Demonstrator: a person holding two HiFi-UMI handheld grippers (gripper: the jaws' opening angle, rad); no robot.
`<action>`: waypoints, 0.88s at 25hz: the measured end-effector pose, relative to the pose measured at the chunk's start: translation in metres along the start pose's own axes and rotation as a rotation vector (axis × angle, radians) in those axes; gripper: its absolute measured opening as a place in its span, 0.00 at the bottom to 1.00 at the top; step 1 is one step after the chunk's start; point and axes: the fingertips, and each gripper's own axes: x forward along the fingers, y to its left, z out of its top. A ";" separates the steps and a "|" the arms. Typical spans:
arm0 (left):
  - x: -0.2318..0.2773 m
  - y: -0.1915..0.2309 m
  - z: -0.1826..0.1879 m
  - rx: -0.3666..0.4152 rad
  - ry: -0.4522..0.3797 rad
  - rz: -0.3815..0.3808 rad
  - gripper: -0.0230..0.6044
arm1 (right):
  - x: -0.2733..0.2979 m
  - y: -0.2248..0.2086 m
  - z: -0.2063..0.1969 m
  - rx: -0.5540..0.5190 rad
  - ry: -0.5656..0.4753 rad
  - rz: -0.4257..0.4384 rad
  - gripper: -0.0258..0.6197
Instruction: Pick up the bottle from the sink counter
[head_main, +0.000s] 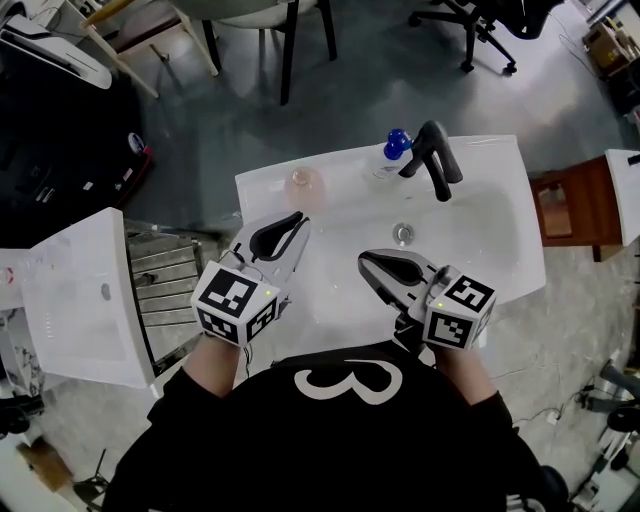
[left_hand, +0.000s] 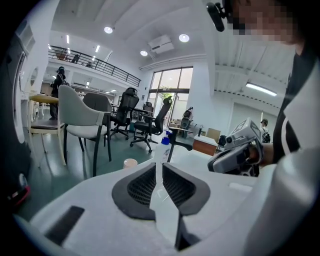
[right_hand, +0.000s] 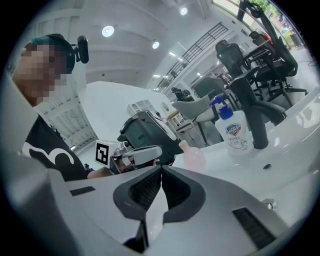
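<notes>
head view showed the left tongs (head_main: 299, 222) and the right tongs (head_main: 366, 259) side by side over the near part of the white desk (head_main: 500, 160), both aimed toward its far rim. the sink basin (head_main: 475, 235) opened ahead of the right tongs, and the drain (head_main: 403, 233) lay just beyond its tips.

left gripper view showed the left jaws barely parted, with only a thin slit between the dark ribbed pads and nothing in it. right gripper view showed the right jaws drawn together, tips touching, and nothing was gripped there either.

two bottles stood on the desk, neither touched. the blue-capped bottle (head_main: 392, 152) was upright at the far rim, well ahead of both tongs. it stood just beside the black faucet (head_main: 437, 160), on the side toward the left tongs. through the left slit it lined up almost straight ahead. the pink round bottle (head_main: 304, 186) sat nearer, ahead of the left tongs yet clear of its tips, and apart from the blue-capped one.

beyond the desk, past both tongs, chairs (head_main: 290, 40) stood on a grey floor (head_main: 380, 90) — all out of reach of the jaws.
</notes>
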 end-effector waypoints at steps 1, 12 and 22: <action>0.002 0.003 -0.002 -0.005 0.004 0.004 0.10 | 0.002 -0.002 0.000 0.002 0.004 0.001 0.06; 0.027 0.040 -0.018 0.015 0.008 0.108 0.22 | 0.014 -0.020 -0.011 0.046 0.040 0.015 0.06; 0.055 0.063 -0.030 0.013 0.015 0.139 0.35 | 0.024 -0.036 -0.025 0.087 0.063 0.023 0.06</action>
